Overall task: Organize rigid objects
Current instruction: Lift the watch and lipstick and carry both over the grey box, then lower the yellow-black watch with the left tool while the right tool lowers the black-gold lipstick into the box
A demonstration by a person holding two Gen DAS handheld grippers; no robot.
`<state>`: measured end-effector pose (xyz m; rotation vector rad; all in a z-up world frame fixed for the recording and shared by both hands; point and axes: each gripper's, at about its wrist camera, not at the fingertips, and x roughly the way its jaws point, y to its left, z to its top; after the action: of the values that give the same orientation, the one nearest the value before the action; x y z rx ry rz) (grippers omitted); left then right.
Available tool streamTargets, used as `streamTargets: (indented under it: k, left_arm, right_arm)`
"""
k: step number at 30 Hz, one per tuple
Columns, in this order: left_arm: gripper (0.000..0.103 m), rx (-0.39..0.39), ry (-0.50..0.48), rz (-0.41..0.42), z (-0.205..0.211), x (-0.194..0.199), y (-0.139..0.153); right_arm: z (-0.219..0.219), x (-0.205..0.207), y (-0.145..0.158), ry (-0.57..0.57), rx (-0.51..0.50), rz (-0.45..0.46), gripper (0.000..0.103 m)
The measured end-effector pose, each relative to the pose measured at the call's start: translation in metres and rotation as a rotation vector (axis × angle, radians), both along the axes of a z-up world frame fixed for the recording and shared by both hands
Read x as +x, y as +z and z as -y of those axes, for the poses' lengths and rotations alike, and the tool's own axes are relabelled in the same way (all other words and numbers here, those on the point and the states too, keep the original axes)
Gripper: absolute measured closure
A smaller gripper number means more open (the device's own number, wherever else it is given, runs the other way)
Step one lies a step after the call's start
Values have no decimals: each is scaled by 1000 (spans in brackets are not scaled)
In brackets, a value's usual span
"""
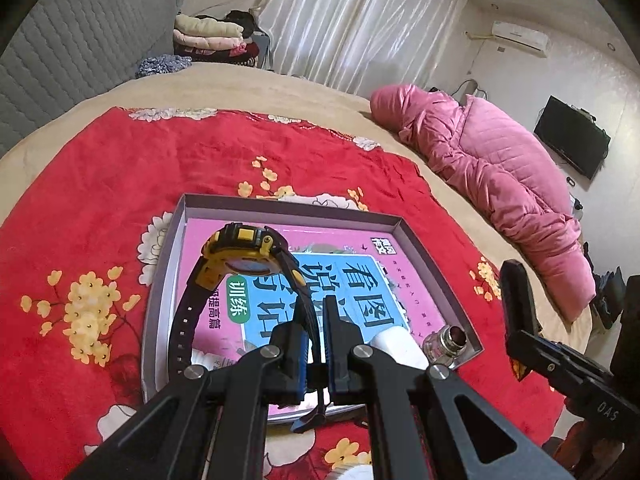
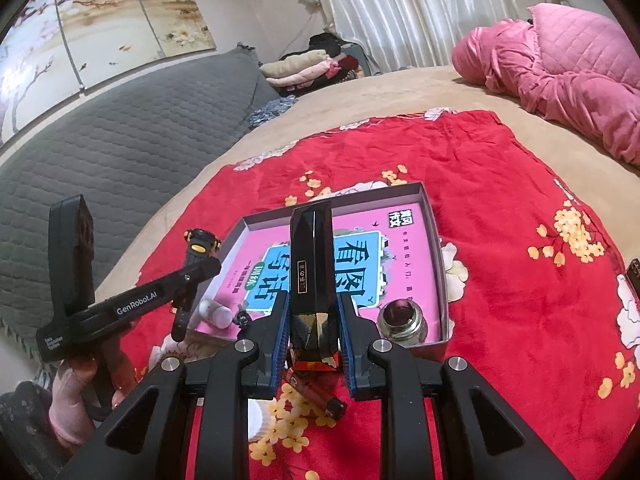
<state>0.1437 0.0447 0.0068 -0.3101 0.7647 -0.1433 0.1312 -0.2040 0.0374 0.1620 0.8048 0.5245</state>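
My left gripper [image 1: 319, 312] is shut on the strap of a yellow and black wristwatch [image 1: 240, 256] and holds it above the near left of a grey shallow box [image 1: 160, 280]. A pink book [image 1: 340, 248] lies in the box, with a white bottle [image 1: 400, 344] and a small glass jar [image 1: 448, 344] at its near edge. My right gripper [image 2: 313, 300] is shut on a tall black and gold box [image 2: 312, 264], upright over the box's near edge [image 2: 438, 240]. The watch [image 2: 202, 246] and left gripper [image 2: 200, 272] show at the left there.
The box sits on a red flowered cloth [image 1: 240, 152] on a beige bed. A pink quilted jacket [image 1: 500, 184] lies at the right. A dark red tube [image 2: 316, 394] and a white cap [image 2: 260, 420] lie on the cloth under my right gripper. A grey headboard [image 2: 100, 152] stands on the left.
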Motion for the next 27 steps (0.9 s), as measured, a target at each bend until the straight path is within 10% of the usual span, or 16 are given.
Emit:
streamTargets:
  k: [27]
  left_arm:
    - [96,-23,-17,-114,9,26,-36]
  right_arm:
    - [-47,44,-38,31,-142,-51,80]
